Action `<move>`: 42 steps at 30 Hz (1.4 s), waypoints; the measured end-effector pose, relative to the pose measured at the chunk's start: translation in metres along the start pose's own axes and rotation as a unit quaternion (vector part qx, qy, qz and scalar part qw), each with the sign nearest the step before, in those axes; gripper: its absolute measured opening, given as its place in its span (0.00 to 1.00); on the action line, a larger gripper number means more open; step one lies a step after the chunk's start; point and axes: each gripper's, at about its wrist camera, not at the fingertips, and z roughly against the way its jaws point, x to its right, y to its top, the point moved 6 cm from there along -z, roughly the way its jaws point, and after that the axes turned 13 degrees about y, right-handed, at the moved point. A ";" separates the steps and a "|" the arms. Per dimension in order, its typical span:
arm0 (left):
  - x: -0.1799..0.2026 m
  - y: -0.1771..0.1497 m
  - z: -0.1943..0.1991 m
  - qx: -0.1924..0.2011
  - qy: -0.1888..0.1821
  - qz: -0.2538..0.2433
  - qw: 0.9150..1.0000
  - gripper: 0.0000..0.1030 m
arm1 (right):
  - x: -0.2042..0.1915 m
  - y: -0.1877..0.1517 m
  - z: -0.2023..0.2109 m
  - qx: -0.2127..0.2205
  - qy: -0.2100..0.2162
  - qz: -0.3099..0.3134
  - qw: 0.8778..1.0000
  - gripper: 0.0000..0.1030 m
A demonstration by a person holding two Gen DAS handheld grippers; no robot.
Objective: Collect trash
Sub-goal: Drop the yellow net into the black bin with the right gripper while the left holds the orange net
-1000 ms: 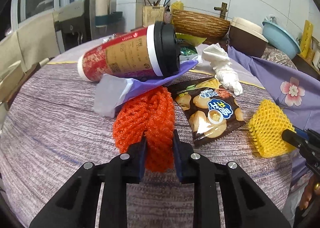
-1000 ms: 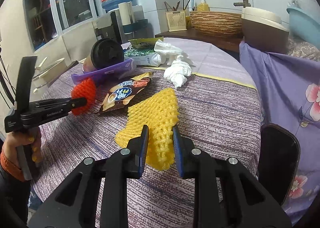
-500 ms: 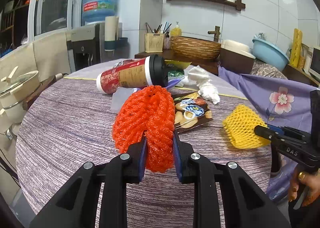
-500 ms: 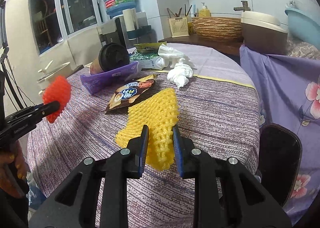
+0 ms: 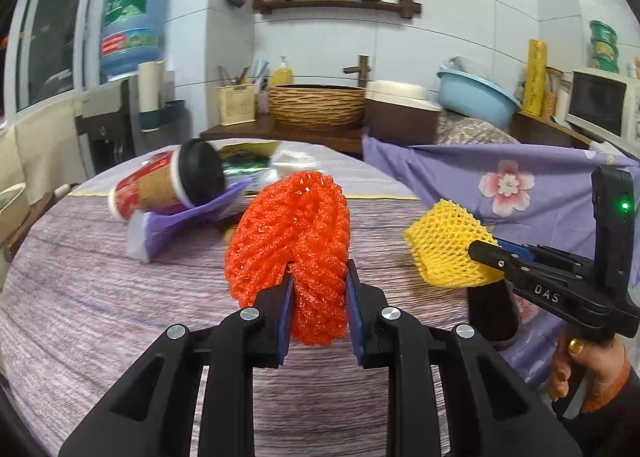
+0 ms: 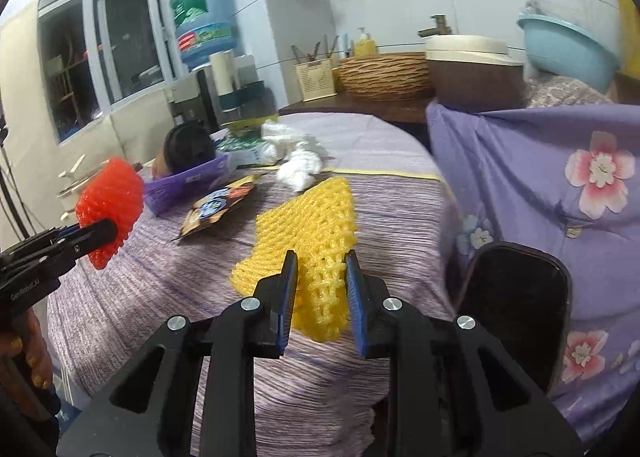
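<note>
Above the table (image 5: 100, 317), both held foam nets now hang lifted.

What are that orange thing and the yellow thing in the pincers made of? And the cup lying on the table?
Orange net and yellow net: apparently soft foam mesh, matte, with open lattice holes that squash between the pads. Cup: probably printed paper with a slight sheen; its black lid looks like plastic.
</note>
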 end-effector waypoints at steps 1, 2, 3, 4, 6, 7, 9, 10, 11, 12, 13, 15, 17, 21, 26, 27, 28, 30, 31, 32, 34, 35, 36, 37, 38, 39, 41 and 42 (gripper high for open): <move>0.007 0.001 -0.002 0.001 -0.008 -0.004 1.000 0.23 | 0.009 0.000 0.006 0.005 -0.009 -0.007 1.000 0.24; 0.015 0.003 -0.003 0.001 -0.016 -0.008 1.000 0.23 | 0.017 0.000 0.010 0.009 -0.016 -0.013 1.000 0.24; 0.021 0.003 -0.004 0.002 -0.022 -0.011 1.000 0.23 | 0.023 0.000 0.013 0.012 -0.022 -0.018 1.000 0.24; 0.029 0.005 -0.005 0.004 -0.029 -0.016 0.999 0.23 | 0.034 0.000 0.019 0.017 -0.033 -0.027 0.999 0.24; 0.041 0.008 -0.005 0.008 -0.041 -0.023 0.999 0.23 | 0.050 -0.002 0.028 0.023 -0.050 -0.038 0.998 0.24; 0.048 0.010 -0.006 0.010 -0.047 -0.028 0.998 0.23 | 0.059 -0.002 0.031 0.025 -0.059 -0.043 0.997 0.24; 0.062 0.013 -0.007 0.012 -0.060 -0.037 0.997 0.23 | 0.077 -0.005 0.036 0.026 -0.077 -0.054 0.995 0.24; 0.068 0.014 -0.008 0.013 -0.065 -0.041 0.997 0.23 | 0.083 -0.006 0.037 0.026 -0.084 -0.058 0.994 0.24; 0.073 0.015 -0.008 0.014 -0.070 -0.043 0.997 0.23 | 0.092 -0.009 0.038 0.026 -0.093 -0.063 0.993 0.24; 0.079 0.016 -0.009 0.015 -0.075 -0.047 0.996 0.23 | 0.103 -0.012 0.039 0.023 -0.104 -0.070 0.992 0.24; 0.084 0.017 -0.009 0.016 -0.080 -0.050 0.995 0.23 | 0.110 -0.016 0.037 0.020 -0.111 -0.074 0.991 0.24; 0.094 0.019 -0.010 0.017 -0.087 -0.056 0.995 0.23 | 0.127 -0.024 0.036 0.014 -0.125 -0.085 0.988 0.24; 0.101 0.020 -0.011 0.018 -0.094 -0.060 0.994 0.23 | 0.145 -0.035 0.031 0.004 -0.138 -0.098 0.986 0.24; 0.113 0.022 -0.013 0.015 -0.110 -0.063 0.992 0.23 | 0.172 -0.056 0.018 -0.018 -0.155 -0.117 0.981 0.24; 0.126 0.020 -0.018 0.007 -0.127 -0.067 0.990 0.23 | 0.195 -0.084 -0.003 -0.047 -0.172 -0.138 0.974 0.25; 0.130 0.019 -0.020 0.003 -0.130 -0.069 0.989 0.23 | 0.199 -0.090 -0.008 -0.054 -0.176 -0.139 0.973 0.25; 0.133 0.018 -0.022 0.001 -0.132 -0.071 0.989 0.23 | 0.201 -0.094 -0.011 -0.059 -0.178 -0.141 0.972 0.26; 0.140 0.014 -0.026 -0.006 -0.138 -0.077 0.987 0.23 | 0.206 -0.099 -0.014 -0.063 -0.178 -0.147 0.971 0.38; 0.143 0.013 -0.027 -0.010 -0.140 -0.079 0.987 0.23 | 0.208 -0.103 -0.015 -0.064 -0.179 -0.152 0.970 0.56; 0.147 0.011 -0.030 -0.014 -0.143 -0.082 0.986 0.23 | 0.210 -0.104 -0.014 -0.061 -0.184 -0.155 0.969 0.74; 0.152 0.010 -0.033 -0.018 -0.146 -0.086 0.985 0.23 | 0.212 -0.104 -0.009 -0.051 -0.194 -0.154 0.967 0.77; 0.154 0.009 -0.034 -0.019 -0.148 -0.090 0.985 0.23 | 0.213 -0.104 -0.007 -0.051 -0.197 -0.154 0.967 0.77; 0.160 0.008 -0.037 -0.021 -0.151 -0.095 0.984 0.23 | 0.214 -0.102 -0.003 -0.048 -0.200 -0.155 0.966 0.77; 0.163 0.008 -0.038 -0.022 -0.153 -0.097 0.983 0.23 | 0.215 -0.101 0.001 -0.045 -0.202 -0.156 0.966 0.77; 0.167 0.008 -0.040 -0.023 -0.158 -0.100 0.982 0.23 | 0.216 -0.099 0.006 -0.041 -0.205 -0.156 0.965 0.77; 0.173 0.007 -0.042 -0.026 -0.165 -0.103 0.981 0.23 | 0.217 -0.097 0.010 -0.038 -0.208 -0.155 0.965 0.77; 0.187 0.007 -0.046 -0.031 -0.178 -0.112 0.977 0.23 | 0.217 -0.090 0.026 -0.024 -0.219 -0.152 0.963 0.77; 0.194 0.006 -0.048 -0.035 -0.184 -0.116 0.975 0.23 | 0.217 -0.088 0.032 -0.019 -0.223 -0.152 0.963 0.78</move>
